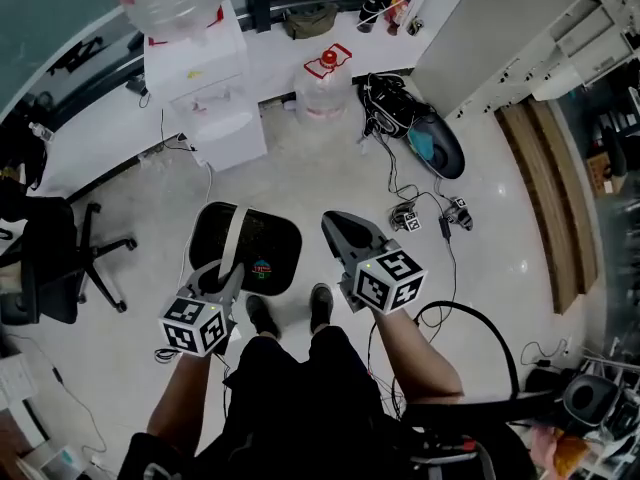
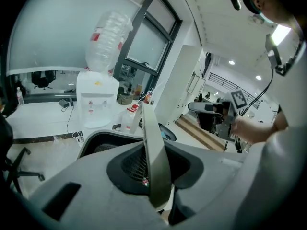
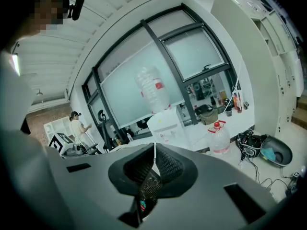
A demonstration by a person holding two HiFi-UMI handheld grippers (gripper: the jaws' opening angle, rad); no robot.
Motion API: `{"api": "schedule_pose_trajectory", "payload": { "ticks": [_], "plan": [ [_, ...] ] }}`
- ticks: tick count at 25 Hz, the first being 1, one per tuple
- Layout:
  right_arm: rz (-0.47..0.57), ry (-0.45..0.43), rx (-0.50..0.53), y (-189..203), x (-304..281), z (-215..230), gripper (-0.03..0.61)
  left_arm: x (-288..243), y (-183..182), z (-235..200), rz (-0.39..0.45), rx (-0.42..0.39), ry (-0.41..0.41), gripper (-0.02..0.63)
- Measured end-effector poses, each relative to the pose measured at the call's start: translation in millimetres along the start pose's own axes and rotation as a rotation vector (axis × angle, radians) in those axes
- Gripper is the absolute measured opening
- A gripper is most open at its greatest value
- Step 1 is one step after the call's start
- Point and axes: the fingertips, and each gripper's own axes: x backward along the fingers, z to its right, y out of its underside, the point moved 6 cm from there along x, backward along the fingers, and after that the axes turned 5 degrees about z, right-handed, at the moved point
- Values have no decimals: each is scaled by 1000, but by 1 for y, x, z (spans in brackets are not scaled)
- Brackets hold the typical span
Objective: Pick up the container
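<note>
The container (image 1: 275, 240) is a black mesh basket with a grey strap handle (image 1: 232, 233); it hangs above the floor in front of my shoes. My left gripper (image 1: 228, 271) is shut on that strap (image 2: 152, 143), which stands up between its jaws (image 2: 156, 178) over the mesh (image 2: 135, 164). My right gripper (image 1: 335, 226) sits at the basket's right edge. In its own view the right gripper (image 3: 153, 169) has closed jaws pinching black mesh (image 3: 166, 166), with a small coloured sticker (image 3: 142, 204) showing below. The left gripper view also catches the right gripper (image 2: 216, 108) off to the right.
A white water dispenser (image 1: 205, 98) and a water jug (image 1: 323, 88) stand ahead by a white desk (image 1: 90, 138). An office chair (image 1: 70, 258) is at the left. A dark bag with cables (image 1: 415, 118) and small devices (image 1: 430, 218) lie on the floor at the right.
</note>
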Motion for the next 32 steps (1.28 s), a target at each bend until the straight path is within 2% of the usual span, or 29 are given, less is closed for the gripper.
{"api": "schedule_pose_trajectory", "payload": {
  "ticks": [5,11,20,25,32],
  "plan": [
    [34,-2,20,-30,15,-19,12,28,-24,15,35,16,9,75],
    [68,-2,39,-61,28,-31,12,48,-49,36,49,-9,38,76],
    [93,-25,56,-81,40,-45,12,64,-75,49,66,-11,102,78],
    [128,-32,136,-98,42,-57,12,71,-82,50,75,2,115,78],
    [175,13,126,-111,47,-53,9,74,-93,53,75,-8,115,81]
  ]
}}
